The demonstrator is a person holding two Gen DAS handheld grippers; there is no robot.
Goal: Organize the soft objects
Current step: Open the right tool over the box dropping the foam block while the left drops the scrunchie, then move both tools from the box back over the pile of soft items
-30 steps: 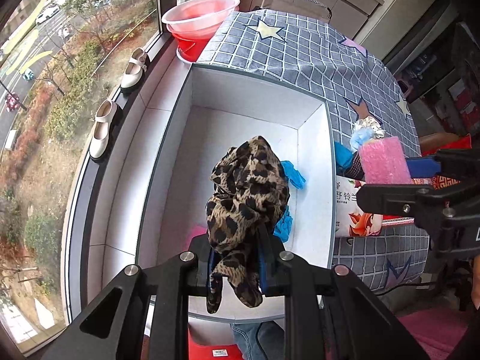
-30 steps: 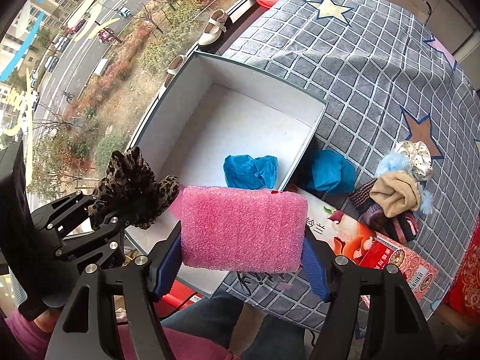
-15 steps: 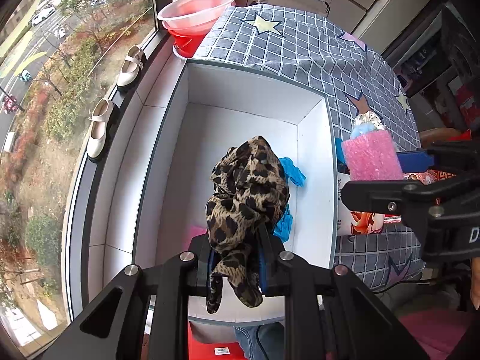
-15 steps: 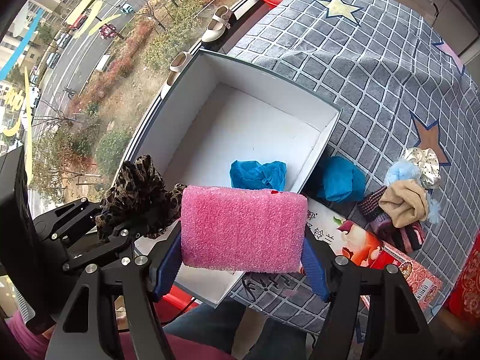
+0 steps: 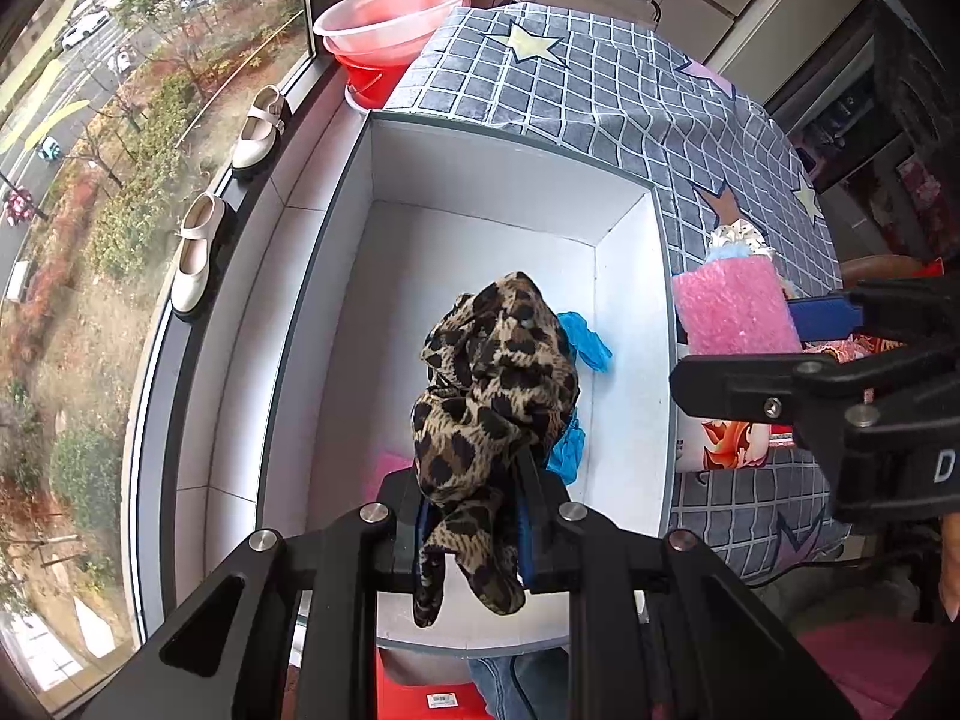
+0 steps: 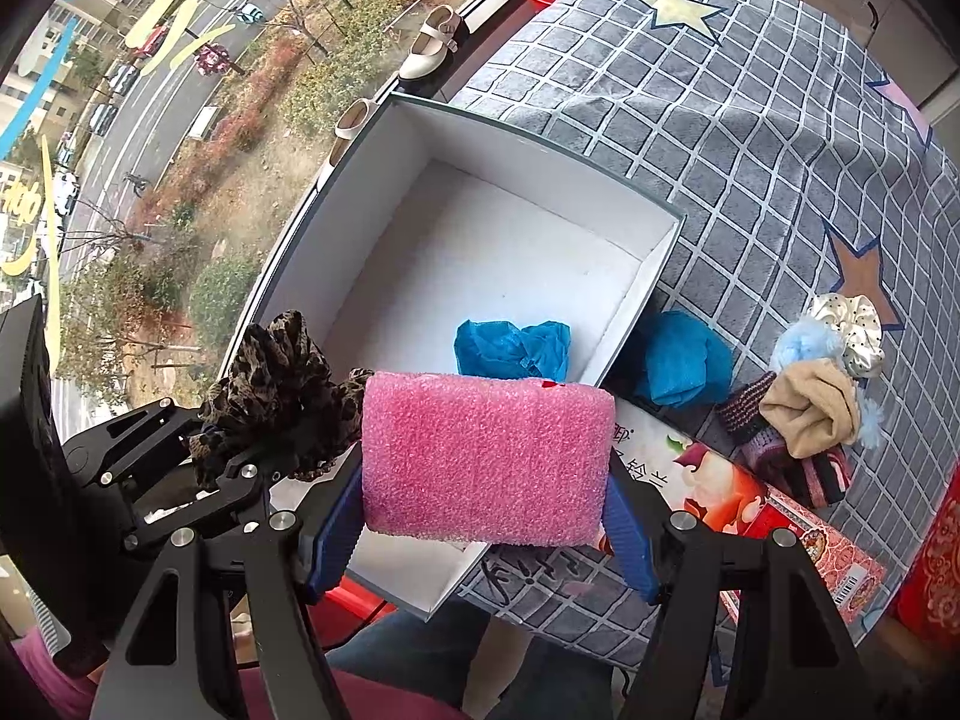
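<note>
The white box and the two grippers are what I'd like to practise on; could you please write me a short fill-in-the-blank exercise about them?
1. The left gripper is shut on a ______-print cloth.
2. The right gripper grips a foam block coloured ______.
3. The crumpled item already lying inside the white box is ______ in colour.
4. A pair of cream ______ sits on the window ledge.

Missing words: leopard; pink; blue; shoes

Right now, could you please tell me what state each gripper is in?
Left gripper: closed on the leopard-print cloth.
Right gripper: closed on the pink foam block.
</note>
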